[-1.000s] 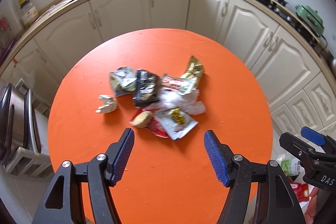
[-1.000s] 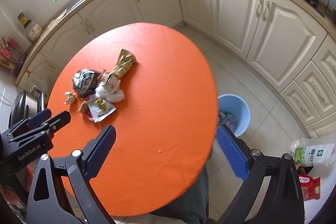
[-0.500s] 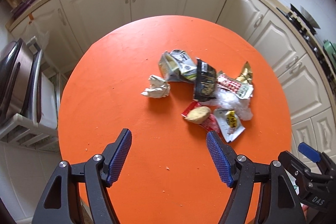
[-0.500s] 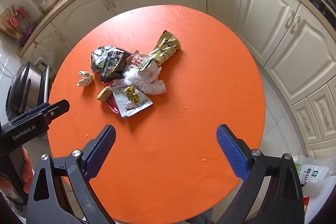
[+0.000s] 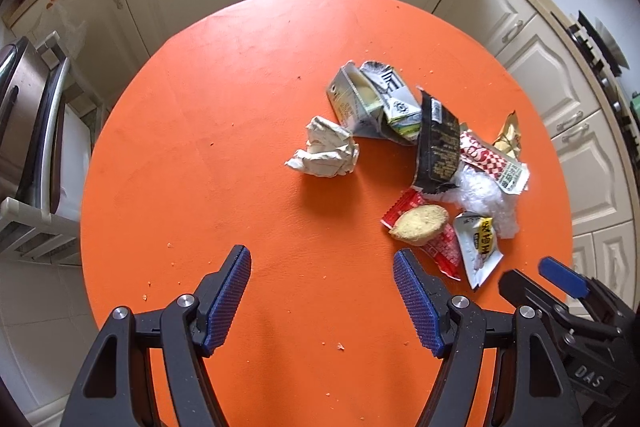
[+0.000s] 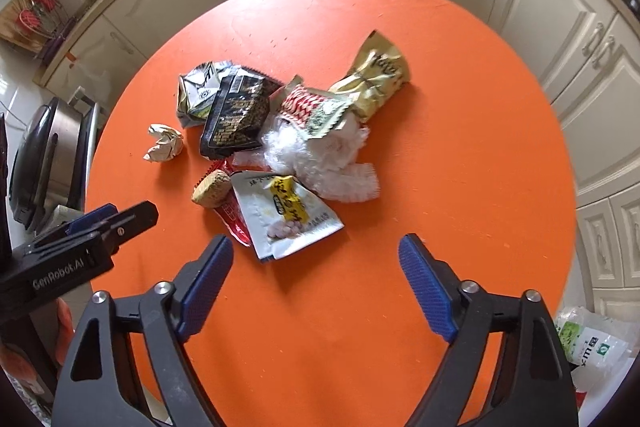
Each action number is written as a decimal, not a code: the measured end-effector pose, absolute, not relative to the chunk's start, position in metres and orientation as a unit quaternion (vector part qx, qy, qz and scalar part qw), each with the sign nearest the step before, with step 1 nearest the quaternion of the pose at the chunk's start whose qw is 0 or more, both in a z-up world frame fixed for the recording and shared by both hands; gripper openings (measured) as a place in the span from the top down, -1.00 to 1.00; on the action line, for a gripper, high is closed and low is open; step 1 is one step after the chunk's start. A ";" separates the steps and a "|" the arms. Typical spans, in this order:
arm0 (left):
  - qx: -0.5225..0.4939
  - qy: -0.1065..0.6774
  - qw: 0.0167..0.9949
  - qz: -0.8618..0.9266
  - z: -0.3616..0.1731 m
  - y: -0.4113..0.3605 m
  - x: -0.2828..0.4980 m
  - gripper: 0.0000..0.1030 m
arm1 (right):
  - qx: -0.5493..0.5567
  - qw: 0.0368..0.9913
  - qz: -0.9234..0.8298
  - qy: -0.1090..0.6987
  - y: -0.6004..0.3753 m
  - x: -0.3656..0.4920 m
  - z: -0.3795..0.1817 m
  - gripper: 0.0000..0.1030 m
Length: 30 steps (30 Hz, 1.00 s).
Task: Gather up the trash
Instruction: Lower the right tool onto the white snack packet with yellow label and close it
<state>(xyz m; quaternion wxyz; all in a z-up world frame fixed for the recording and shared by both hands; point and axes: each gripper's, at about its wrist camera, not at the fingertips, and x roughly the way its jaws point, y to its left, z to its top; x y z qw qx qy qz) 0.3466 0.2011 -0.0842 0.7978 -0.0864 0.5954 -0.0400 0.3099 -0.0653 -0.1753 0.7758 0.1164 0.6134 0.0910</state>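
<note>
Right wrist: right tongs (image 6: 316, 259) narrower, trash pile (image 6: 280, 131) nearer.

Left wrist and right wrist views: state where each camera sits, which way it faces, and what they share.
Left wrist: on the left tongs, looking steeply down at the orange table; own open blue pads show, the right tongs at lower right.
Right wrist: on the right tongs, looking steeply down likewise; own open pads, having just been closing, nothing between them, the left tongs at left.
Shared: crumpled paper, black wrapper.
</note>
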 end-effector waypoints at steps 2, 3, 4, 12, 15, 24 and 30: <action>-0.089 0.600 0.794 -0.041 -0.091 0.205 0.348 -0.35 | 0.113 0.768 0.097 0.622 -0.056 0.317 -0.183 -0.52; -0.090 0.601 0.793 -0.041 -0.093 0.206 0.349 -0.35 | 0.112 0.764 0.101 0.628 -0.051 0.321 -0.187 -0.49; -0.091 0.601 0.793 -0.037 -0.095 0.207 0.348 -0.35 | 0.111 0.761 0.104 0.630 -0.047 0.324 -0.190 -0.47; -0.107 0.613 0.782 -0.037 -0.107 0.219 0.351 -0.35 | 0.078 0.761 0.102 0.636 -0.024 0.345 -0.204 -0.25; -0.113 0.615 0.779 -0.040 -0.109 0.220 0.353 -0.35 | 0.066 0.762 0.112 0.634 -0.021 0.348 -0.202 -0.07; -0.101 0.606 0.786 -0.070 -0.093 0.189 0.360 -0.35 | 0.092 0.765 0.122 0.626 -0.044 0.340 -0.198 0.33; -0.082 0.607 0.785 -0.093 -0.090 0.152 0.366 -0.35 | 0.115 0.770 0.113 0.618 -0.072 0.322 -0.189 0.36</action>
